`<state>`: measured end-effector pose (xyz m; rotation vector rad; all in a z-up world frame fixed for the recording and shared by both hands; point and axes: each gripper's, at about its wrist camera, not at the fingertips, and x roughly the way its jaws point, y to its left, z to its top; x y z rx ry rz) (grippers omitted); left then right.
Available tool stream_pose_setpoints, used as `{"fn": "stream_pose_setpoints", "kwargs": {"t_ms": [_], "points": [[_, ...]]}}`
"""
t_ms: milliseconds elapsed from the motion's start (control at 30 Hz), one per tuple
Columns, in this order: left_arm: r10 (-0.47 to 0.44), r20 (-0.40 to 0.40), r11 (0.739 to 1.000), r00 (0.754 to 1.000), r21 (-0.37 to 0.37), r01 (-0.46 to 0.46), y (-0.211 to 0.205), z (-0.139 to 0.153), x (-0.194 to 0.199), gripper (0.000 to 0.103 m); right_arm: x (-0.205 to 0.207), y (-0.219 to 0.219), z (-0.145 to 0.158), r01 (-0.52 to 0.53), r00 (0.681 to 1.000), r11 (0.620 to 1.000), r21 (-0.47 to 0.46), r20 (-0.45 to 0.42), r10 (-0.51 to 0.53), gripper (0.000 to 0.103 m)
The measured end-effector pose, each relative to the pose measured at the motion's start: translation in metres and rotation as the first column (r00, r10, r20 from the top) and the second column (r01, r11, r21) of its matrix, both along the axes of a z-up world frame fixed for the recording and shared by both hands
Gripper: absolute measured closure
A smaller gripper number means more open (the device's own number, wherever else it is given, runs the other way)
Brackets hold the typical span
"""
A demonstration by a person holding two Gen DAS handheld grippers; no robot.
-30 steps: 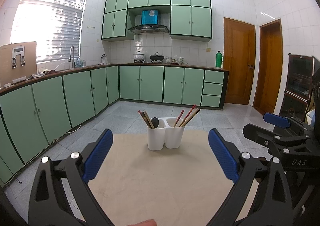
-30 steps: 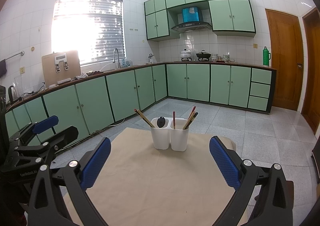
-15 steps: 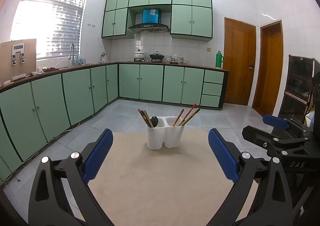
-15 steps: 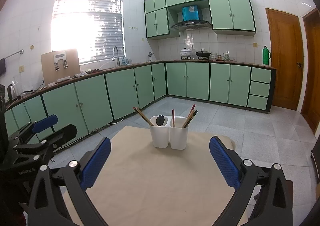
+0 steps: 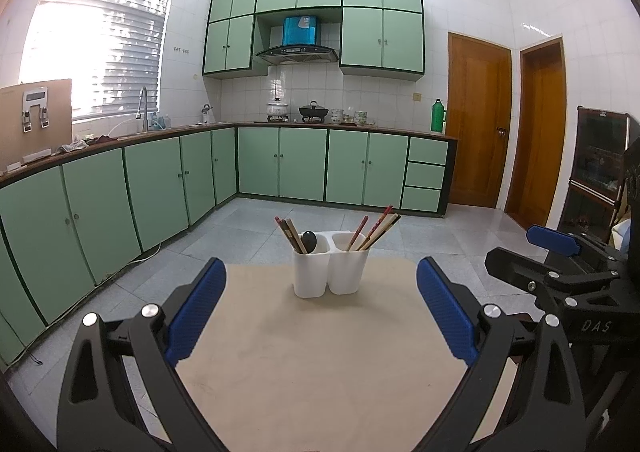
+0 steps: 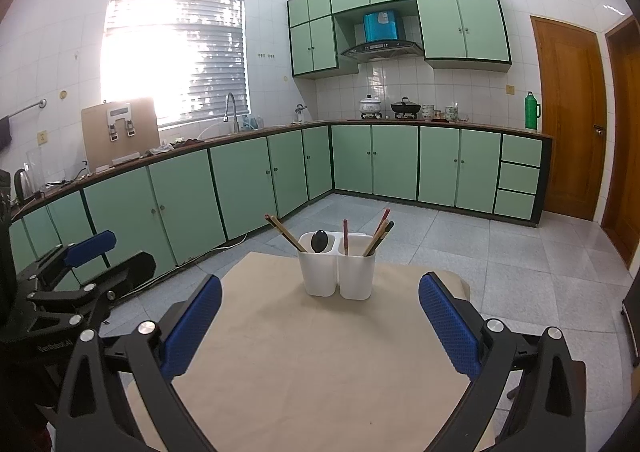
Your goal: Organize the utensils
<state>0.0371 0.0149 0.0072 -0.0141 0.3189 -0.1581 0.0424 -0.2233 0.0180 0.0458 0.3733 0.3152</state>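
A white two-compartment utensil holder (image 5: 330,270) (image 6: 340,272) stands at the far end of a beige table (image 5: 312,364) (image 6: 312,364). Its left compartment holds chopsticks (image 5: 290,234) and a black spoon (image 5: 309,241) (image 6: 320,241). Its right compartment holds several chopsticks (image 5: 374,232) (image 6: 378,234). My left gripper (image 5: 320,310) is open and empty, well short of the holder. My right gripper (image 6: 320,322) is open and empty too, also short of it. Each gripper shows at the edge of the other's view.
The table's edges fall off to a grey tiled floor (image 5: 248,228). Green kitchen cabinets (image 5: 160,184) run along the left and back walls. Wooden doors (image 5: 478,124) and a dark cabinet (image 5: 596,172) stand at the right.
Both grippers have drawn back and risen a little, so the holder looks slightly farther off. Both stay open and empty.
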Motion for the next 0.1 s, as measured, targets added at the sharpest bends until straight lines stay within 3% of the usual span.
{"fn": "stream_pose_setpoints", "kwargs": {"t_ms": [100], "points": [[0.000,-0.001,1.000,1.000,0.001,0.000,-0.0009,0.0001,0.0004,0.010,-0.0001,0.0002,0.0000,0.000,1.000,1.000,0.000,0.000,0.000,0.006]]}}
